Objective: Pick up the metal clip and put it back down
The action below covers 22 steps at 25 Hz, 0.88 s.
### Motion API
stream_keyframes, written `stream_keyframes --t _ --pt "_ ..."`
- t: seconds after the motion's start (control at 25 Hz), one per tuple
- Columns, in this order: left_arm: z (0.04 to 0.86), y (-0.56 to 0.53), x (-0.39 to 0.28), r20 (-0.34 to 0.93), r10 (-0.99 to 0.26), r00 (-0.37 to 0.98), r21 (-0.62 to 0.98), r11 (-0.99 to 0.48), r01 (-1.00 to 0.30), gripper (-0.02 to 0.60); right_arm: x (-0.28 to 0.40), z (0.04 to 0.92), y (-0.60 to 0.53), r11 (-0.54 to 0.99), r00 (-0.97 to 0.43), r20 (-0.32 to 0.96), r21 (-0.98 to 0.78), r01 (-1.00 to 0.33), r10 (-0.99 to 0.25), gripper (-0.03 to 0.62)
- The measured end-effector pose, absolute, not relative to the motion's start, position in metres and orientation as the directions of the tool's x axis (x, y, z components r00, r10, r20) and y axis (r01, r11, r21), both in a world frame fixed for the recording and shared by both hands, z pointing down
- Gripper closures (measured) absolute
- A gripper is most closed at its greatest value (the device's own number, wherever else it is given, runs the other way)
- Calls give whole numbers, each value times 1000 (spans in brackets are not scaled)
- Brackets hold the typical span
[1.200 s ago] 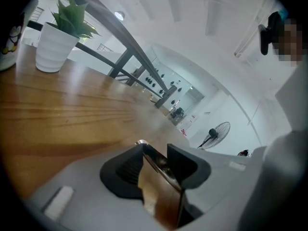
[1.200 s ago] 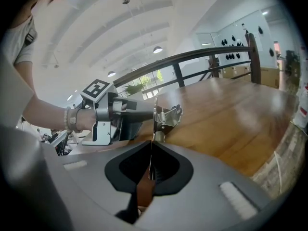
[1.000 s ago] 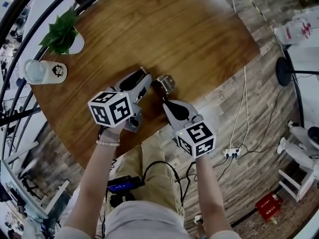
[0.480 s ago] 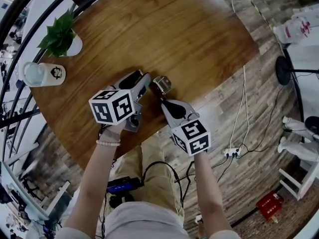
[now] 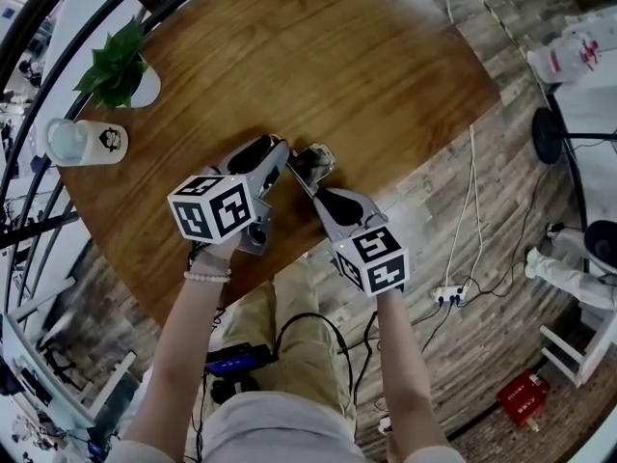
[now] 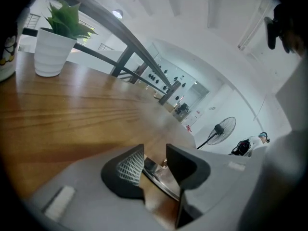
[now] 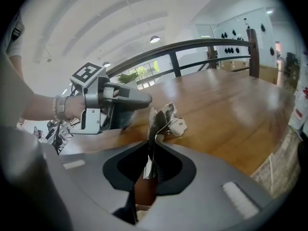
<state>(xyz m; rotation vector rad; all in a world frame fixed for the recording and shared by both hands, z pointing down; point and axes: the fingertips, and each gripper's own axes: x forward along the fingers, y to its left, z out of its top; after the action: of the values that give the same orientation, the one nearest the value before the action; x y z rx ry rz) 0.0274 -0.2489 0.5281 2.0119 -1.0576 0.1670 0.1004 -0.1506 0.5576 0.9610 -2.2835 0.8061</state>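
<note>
The metal clip (image 5: 312,161) is a shiny bulldog clip over the near part of the round wooden table (image 5: 328,56). My right gripper (image 5: 310,176) is shut on one of its flat handles, and in the right gripper view the clip (image 7: 165,119) sticks up from the jaws, tilted. My left gripper (image 5: 282,154) is just left of the clip, its tips almost touching it. In the left gripper view the jaws stand a little apart, and a strip of the clip (image 6: 158,172) shows low in the gap, touching neither pad. The left gripper (image 7: 120,98) also appears in the right gripper view.
A potted plant (image 5: 118,66) and a white mug (image 5: 85,141) stand at the table's far left. A dark curved railing (image 5: 19,85) runs behind them. Cables and a power strip (image 5: 447,297) lie on the floor to the right. A fan (image 6: 222,129) stands far off.
The right gripper has drawn slightly left and toward the left gripper, carrying the clip with it. The left gripper has barely moved.
</note>
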Motion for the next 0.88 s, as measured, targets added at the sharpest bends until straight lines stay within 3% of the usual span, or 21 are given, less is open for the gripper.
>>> stream_keyframes --t 0.16,0.2,0.28,0.4,0.6,0.72,0.88 --pt "523 -245 26 443 -620 647 614 -315 -723 442 101 557 -151 571 -586 661 -280 -772 -469 525" --pt "522 -244 25 439 -620 650 613 -323 -721 445 100 557 -151 572 -576 665 -264 -777 -475 514" --pt "520 -242 23 435 -616 657 606 -339 -720 454 99 558 -152 571 -551 673 -228 -789 -493 434" --pt "514 -237 20 432 -613 661 587 -365 -722 481 102 551 -156 534 -507 659 -184 -825 -556 424" --pt "499 -228 14 404 -618 675 566 -410 -715 577 104 532 -156 474 -456 620 -151 -868 -638 480" --pt "484 -221 9 387 -626 677 531 -449 -719 581 107 518 -154 439 -409 598 -103 -892 -690 585" --pt "460 -211 6 364 -625 690 477 -511 -715 581 103 495 -148 423 -390 562 -77 -903 -729 580"
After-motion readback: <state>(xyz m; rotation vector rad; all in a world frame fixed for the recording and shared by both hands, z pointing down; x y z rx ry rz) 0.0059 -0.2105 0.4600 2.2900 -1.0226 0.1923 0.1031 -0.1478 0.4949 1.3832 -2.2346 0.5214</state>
